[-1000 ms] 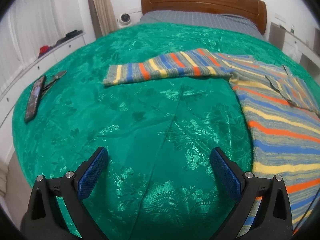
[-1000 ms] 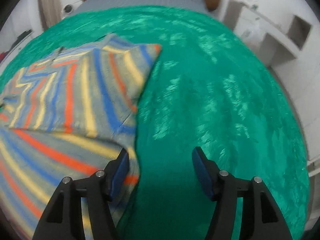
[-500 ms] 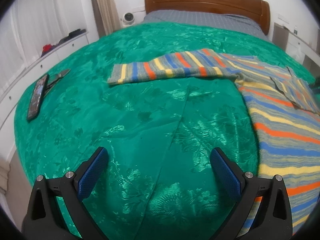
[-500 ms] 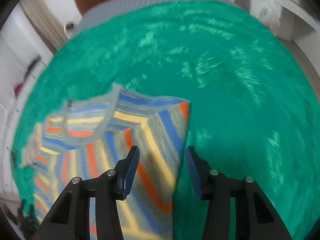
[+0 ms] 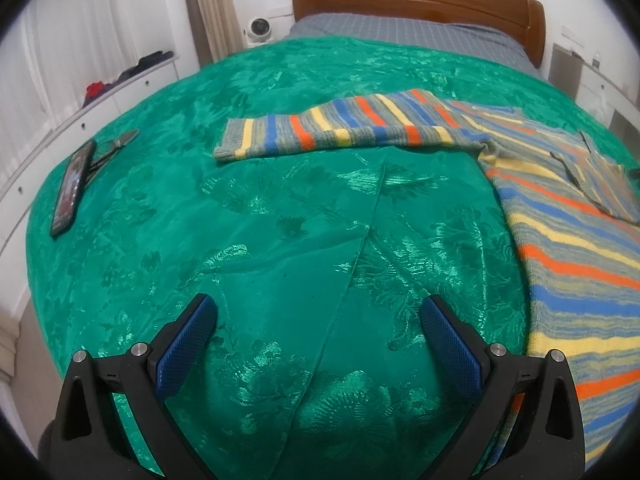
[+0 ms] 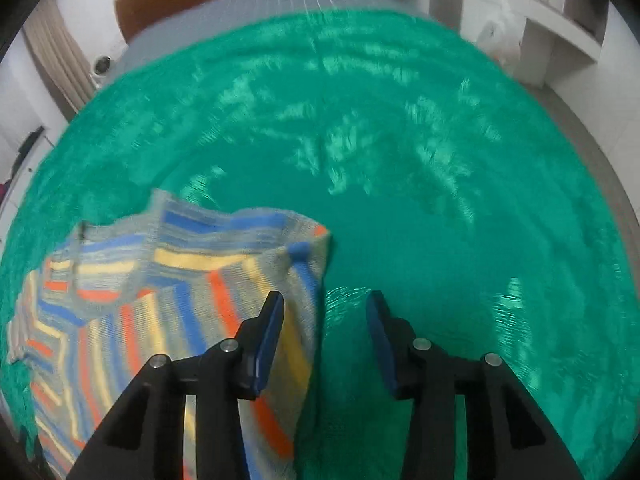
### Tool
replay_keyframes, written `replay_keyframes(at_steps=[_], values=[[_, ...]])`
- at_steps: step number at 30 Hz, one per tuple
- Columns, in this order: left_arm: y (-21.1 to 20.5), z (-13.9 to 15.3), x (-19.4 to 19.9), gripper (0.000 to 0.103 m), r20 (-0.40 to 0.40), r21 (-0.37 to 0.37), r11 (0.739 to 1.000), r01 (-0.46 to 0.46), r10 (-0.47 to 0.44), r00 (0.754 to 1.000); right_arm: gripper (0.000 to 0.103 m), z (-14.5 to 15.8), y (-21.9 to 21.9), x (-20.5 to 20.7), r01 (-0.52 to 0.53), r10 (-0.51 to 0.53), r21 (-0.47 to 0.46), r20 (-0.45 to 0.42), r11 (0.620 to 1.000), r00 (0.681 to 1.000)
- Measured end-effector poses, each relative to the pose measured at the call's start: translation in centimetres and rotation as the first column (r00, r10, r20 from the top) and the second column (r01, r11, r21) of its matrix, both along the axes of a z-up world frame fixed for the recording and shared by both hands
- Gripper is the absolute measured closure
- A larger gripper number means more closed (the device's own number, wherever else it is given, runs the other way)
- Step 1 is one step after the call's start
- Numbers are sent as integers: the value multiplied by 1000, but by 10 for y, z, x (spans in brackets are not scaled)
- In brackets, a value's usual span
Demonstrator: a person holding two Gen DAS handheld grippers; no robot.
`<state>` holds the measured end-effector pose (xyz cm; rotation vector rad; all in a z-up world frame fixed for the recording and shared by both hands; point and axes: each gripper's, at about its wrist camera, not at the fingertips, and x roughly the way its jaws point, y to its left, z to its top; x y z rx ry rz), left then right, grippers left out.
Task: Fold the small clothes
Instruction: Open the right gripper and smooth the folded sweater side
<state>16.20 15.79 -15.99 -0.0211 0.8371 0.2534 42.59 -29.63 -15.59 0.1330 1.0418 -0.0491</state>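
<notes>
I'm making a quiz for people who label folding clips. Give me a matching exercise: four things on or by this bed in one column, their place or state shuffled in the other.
Things:
1. phone
2. striped sleeve
3. left gripper
4. headboard

Places or states:
A. brown wood, at the far end of the bed
B. lies stretched out flat across the green bedspread
C. jaws wide apart, nothing between them
D. lies near the bedspread's left edge

Pairs: 1-D, 2-B, 3-C, 4-A
</notes>
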Motion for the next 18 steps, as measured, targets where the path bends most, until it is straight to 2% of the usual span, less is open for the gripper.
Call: replay_keyframes(at_steps=[1, 3, 4, 6, 9, 14, 16, 18], values=[[-1, 0, 0, 0, 0, 1, 1000, 3, -3, 1000, 59, 10, 4, -11, -33, 32, 19, 23, 999, 999], [-4, -1, 0, 0, -2, 7, 1000, 12, -12, 1000, 50, 18, 12, -30, -91, 87, 96, 44, 991, 995], [-5, -1, 1, 0, -6, 11, 1000, 17, -17, 1000, 48, 18, 15, -42, -123, 118, 150, 41, 981, 992], [-7, -3, 2, 1, -15, 14, 1000, 26, -26, 1000, 47, 12, 16, -65, -140, 139, 179, 21, 974, 990], [-6, -6, 2, 0, -28, 2, 1000, 27, -27, 999, 47, 2, 6, -111, -97, 96, 147, 16, 984, 995], [-4, -14, -1, 0, -30, -21, 1000, 16, -17, 999, 47, -1, -26, -191, 20, -28, 115, 72, 993, 997], [-7, -16, -2, 0, -20, -10, 1000, 12, -12, 1000, 43, -1, -37, -221, 52, -63, 91, 115, 995, 991], [-8, -18, -4, 0, -12, -6, 1000, 6, -6, 1000, 34, -2, -45, -250, 91, -97, 46, 164, 995, 982]])
